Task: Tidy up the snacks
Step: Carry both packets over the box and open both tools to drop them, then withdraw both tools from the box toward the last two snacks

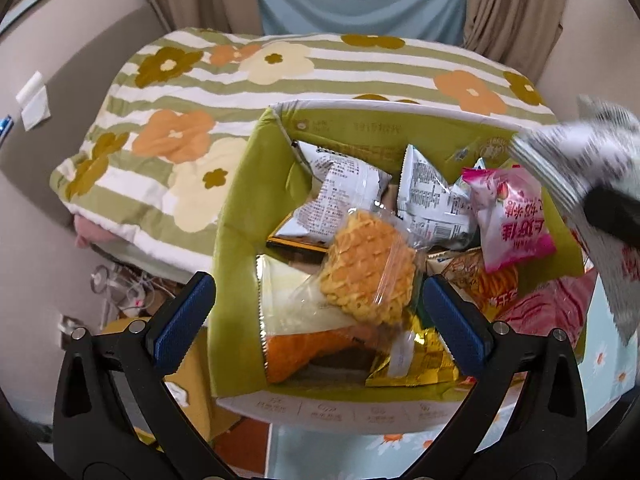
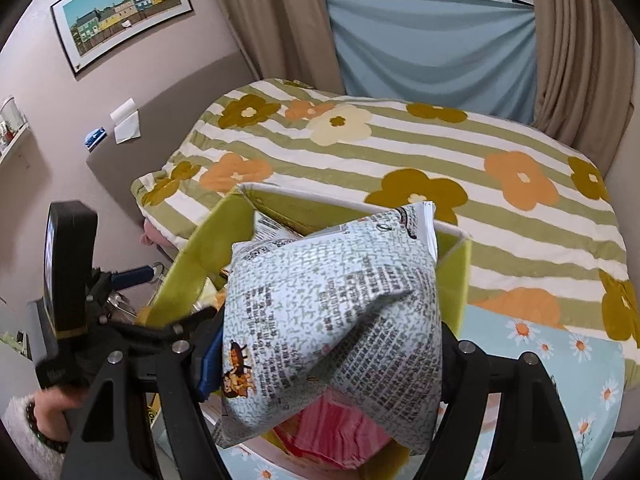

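Tilting steeply downward, left hand-held gripper (image 1: 318, 312) gapes empty above green box (image 1: 236, 216); right hand-held gripper (image 2: 320, 344) clamps grey-printed bag (image 2: 332, 312).

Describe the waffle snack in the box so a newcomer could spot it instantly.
Start at the green cardboard box standing against the floral striped quilt. Near its middle, atop the pile of packets, lies the waffle snack. It alone is in clear wrap, showing a golden grid-patterned cake; its neighbours are opaque printed bags.

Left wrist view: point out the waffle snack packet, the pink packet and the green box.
waffle snack packet (image 1: 370, 268), left wrist view, waffle's middle
pink packet (image 1: 514, 220), left wrist view, printed face
green box (image 1: 236, 216), left wrist view, left inner wall
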A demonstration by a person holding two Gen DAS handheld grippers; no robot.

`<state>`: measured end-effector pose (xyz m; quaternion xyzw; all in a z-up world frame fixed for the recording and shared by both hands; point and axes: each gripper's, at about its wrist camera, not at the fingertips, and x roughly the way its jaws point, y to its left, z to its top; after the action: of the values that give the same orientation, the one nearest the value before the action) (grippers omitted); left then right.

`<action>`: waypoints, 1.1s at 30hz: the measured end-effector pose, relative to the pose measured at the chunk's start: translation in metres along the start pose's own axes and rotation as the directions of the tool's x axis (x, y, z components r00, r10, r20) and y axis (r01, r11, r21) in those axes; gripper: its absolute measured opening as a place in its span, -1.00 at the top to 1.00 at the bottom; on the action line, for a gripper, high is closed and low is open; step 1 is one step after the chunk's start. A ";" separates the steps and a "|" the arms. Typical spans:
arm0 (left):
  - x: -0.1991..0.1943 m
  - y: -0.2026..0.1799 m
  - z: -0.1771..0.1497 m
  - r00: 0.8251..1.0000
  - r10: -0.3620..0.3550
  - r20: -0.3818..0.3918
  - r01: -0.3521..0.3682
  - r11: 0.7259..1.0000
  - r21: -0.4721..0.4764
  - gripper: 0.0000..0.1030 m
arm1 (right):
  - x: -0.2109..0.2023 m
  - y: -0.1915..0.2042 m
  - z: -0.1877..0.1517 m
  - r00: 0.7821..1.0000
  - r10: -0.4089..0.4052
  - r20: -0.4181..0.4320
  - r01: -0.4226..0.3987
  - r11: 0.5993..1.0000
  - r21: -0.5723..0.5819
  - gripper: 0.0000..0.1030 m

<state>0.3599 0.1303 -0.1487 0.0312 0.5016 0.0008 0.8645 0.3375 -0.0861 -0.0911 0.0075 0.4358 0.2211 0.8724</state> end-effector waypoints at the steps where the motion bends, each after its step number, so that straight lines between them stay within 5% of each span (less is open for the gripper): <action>1: -0.002 -0.001 -0.001 1.000 0.000 0.003 0.000 1.000 0.001 -0.99 | 0.001 0.004 0.002 1.000 -0.001 0.009 0.001 1.000 -0.017 -0.68; 3: -0.007 0.000 -0.004 1.000 -0.002 0.010 0.002 1.000 -0.001 -0.99 | 0.003 0.011 0.004 0.999 -0.004 0.031 0.005 0.999 -0.045 -1.00; 17: -0.047 -0.001 -0.024 0.998 -0.009 0.062 0.011 1.000 -0.025 -0.99 | -0.036 0.012 -0.014 0.997 0.008 0.072 -0.004 0.999 -0.054 -1.00; 25: -0.073 -0.030 -0.016 0.988 -0.091 0.128 0.089 0.996 0.023 -0.99 | -0.094 -0.032 -0.024 0.984 -0.132 0.118 0.126 0.991 0.051 -1.00; 33: -0.104 -0.099 -0.008 0.966 -0.177 0.190 0.161 0.982 0.099 -0.99 | -0.157 -0.104 -0.048 0.951 -0.274 0.145 0.244 0.950 0.197 -1.00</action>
<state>0.2984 0.0281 -0.0676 0.0240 0.4138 -0.0966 0.9049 0.2583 -0.2501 -0.0233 0.0461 0.3747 0.0633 0.9239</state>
